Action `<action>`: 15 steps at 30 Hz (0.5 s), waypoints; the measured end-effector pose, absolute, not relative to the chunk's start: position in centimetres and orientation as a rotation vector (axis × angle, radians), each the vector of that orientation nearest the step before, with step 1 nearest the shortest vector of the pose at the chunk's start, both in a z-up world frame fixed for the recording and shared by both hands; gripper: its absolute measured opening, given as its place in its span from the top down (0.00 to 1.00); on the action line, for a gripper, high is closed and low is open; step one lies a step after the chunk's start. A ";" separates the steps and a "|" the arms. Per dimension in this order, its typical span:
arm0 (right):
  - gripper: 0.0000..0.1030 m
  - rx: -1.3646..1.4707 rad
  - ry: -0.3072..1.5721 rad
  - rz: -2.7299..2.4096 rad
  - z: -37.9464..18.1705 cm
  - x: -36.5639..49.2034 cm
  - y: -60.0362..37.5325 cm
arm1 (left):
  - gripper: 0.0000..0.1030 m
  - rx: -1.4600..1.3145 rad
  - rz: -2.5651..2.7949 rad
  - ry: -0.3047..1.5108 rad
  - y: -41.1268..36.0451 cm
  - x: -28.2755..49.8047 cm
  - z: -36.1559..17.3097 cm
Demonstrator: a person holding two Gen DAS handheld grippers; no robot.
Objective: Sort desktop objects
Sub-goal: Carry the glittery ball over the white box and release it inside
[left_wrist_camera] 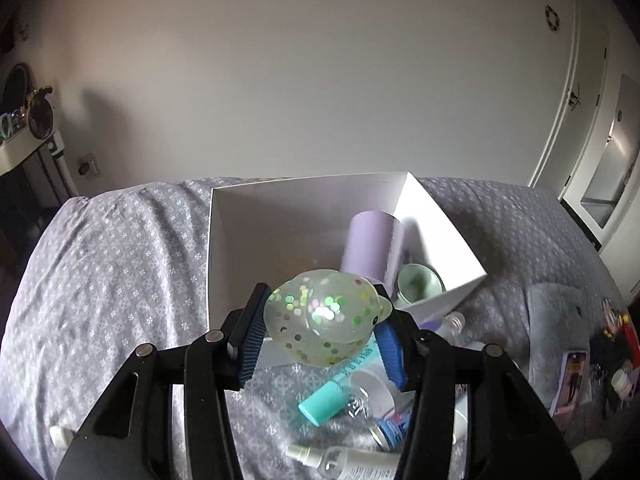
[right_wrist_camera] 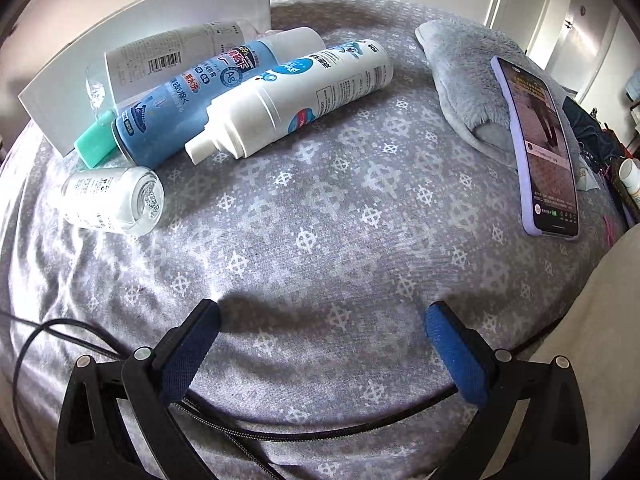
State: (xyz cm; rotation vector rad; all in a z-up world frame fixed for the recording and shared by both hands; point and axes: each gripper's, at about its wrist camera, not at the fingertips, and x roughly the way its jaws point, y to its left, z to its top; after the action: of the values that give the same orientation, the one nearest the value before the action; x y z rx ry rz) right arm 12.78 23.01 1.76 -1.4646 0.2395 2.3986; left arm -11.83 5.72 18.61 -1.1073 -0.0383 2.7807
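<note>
The left gripper (left_wrist_camera: pixel 320 336) grips a glitter squishy ball (left_wrist_camera: pixel 324 316) at the white box's (left_wrist_camera: pixel 440 216) near edge, interior just beyond; the right gripper (right_wrist_camera: pixel 322 344) hangs wide and empty over the bed (right_wrist_camera: pixel 320 220).

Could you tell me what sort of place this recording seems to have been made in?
Most likely a bedroom at home, with the sorting done on a bed rather than a desk. The objects lie on a soft, wrinkled patterned bedsheet, a plush grey blanket lies beside them, and a white door stands behind.
</note>
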 end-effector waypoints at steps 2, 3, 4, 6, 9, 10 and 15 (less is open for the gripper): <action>0.00 -1.464 0.240 2.399 1.8 12.8 23.0 | 0.53 -1.144 2.786 -0.040 6.1 -13.4 17.6; 0.00 -1.462 0.240 2.400 1.8 12.8 23.0 | 0.53 -1.169 2.790 -0.023 6.5 -14.1 17.0; 0.00 -1.459 0.238 2.401 1.8 12.9 22.9 | 0.53 -1.189 2.793 0.005 6.8 -14.6 16.5; 0.00 -1.455 0.238 2.404 1.8 13.4 23.3 | 0.53 -1.218 2.793 0.052 7.3 -14.5 15.8; 0.00 -1.456 0.236 2.403 1.4 11.8 24.1 | 0.46 -1.259 2.797 0.083 7.9 -14.6 14.8; 0.00 -1.456 0.236 2.404 1.4 11.7 24.3 | 0.30 -1.259 2.808 0.081 7.8 -14.5 14.7; 0.00 -1.456 0.237 2.406 1.1 10.6 24.6 | 0.12 -1.144 2.913 0.029 6.4 -11.8 16.3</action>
State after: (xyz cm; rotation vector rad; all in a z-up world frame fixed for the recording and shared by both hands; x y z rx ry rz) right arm 10.65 24.59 1.10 -1.4561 0.2367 2.4062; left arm -11.81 6.40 16.32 -1.1440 0.0288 2.9130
